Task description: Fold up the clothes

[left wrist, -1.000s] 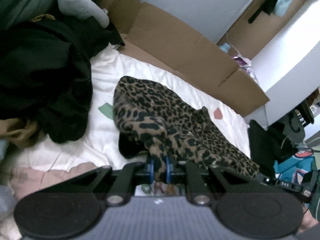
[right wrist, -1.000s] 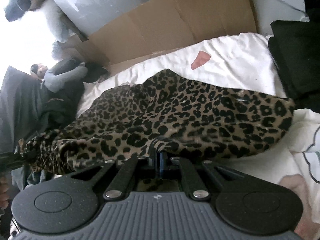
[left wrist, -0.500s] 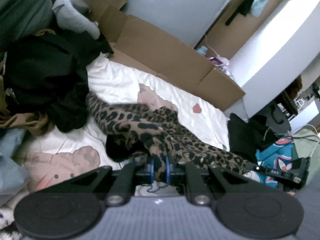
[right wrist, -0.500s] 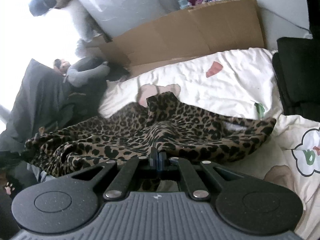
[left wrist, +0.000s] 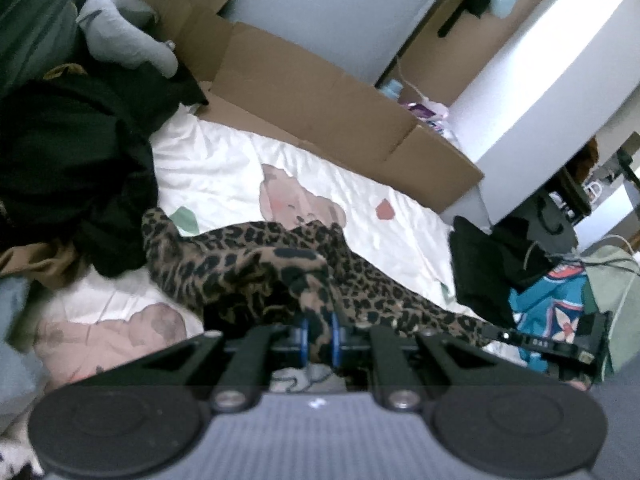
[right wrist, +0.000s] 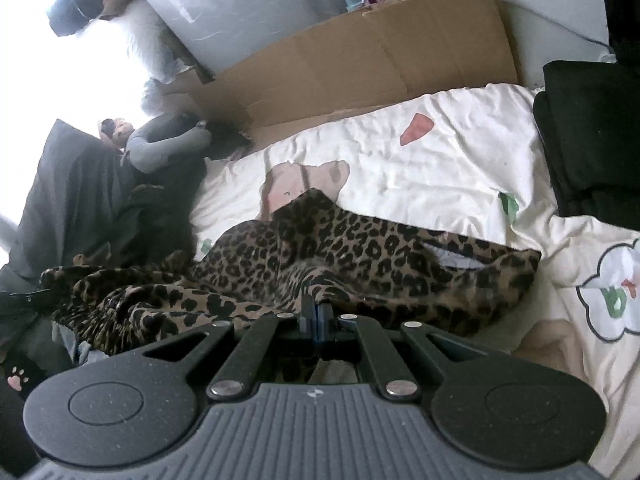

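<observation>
Leopard-print garment (left wrist: 256, 268): lay crumpled across the white patterned bed sheet (left wrist: 216, 168), one fold clenched in the left gripper (left wrist: 319, 334), another pinched in the shut fingers of the right gripper (right wrist: 316, 316). Black clothes pile (left wrist: 68, 160): beside the garment, touching its end. Flattened cardboard (left wrist: 320, 108): along the sheet's far edge.

White printed bedsheet (left wrist: 224, 168) over bed; flattened cardboard (left wrist: 320, 96) against grey wall (left wrist: 320, 12); bright window glare (right wrist: 60, 68) at left.
</observation>
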Tool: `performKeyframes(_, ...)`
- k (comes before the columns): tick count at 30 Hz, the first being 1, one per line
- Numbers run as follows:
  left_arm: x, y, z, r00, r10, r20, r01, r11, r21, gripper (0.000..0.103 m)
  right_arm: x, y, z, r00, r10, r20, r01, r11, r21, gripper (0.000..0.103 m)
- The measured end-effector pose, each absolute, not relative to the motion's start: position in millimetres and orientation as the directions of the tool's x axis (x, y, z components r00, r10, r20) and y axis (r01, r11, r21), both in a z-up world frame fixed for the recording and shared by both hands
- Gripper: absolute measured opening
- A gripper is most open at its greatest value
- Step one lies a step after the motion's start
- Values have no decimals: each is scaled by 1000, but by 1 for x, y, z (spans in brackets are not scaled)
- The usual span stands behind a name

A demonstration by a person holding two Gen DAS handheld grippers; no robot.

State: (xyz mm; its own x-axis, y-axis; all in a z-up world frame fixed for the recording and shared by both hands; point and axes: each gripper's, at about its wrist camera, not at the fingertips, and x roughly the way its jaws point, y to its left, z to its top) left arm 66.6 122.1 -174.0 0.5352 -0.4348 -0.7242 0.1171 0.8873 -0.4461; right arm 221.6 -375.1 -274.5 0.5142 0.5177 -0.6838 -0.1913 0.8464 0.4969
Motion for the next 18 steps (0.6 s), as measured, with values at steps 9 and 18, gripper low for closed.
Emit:
performKeyframes(9,144,117,-215,535,-411,-739,95,898,-431,11,274,-370,-308,515,498,-698,-176,858,483,0)
performKeyframes(18,211,118,-256,511,-391,-766,46,902,-429,12,334,-363,-339,503,487,-714,-187,868,461,0)
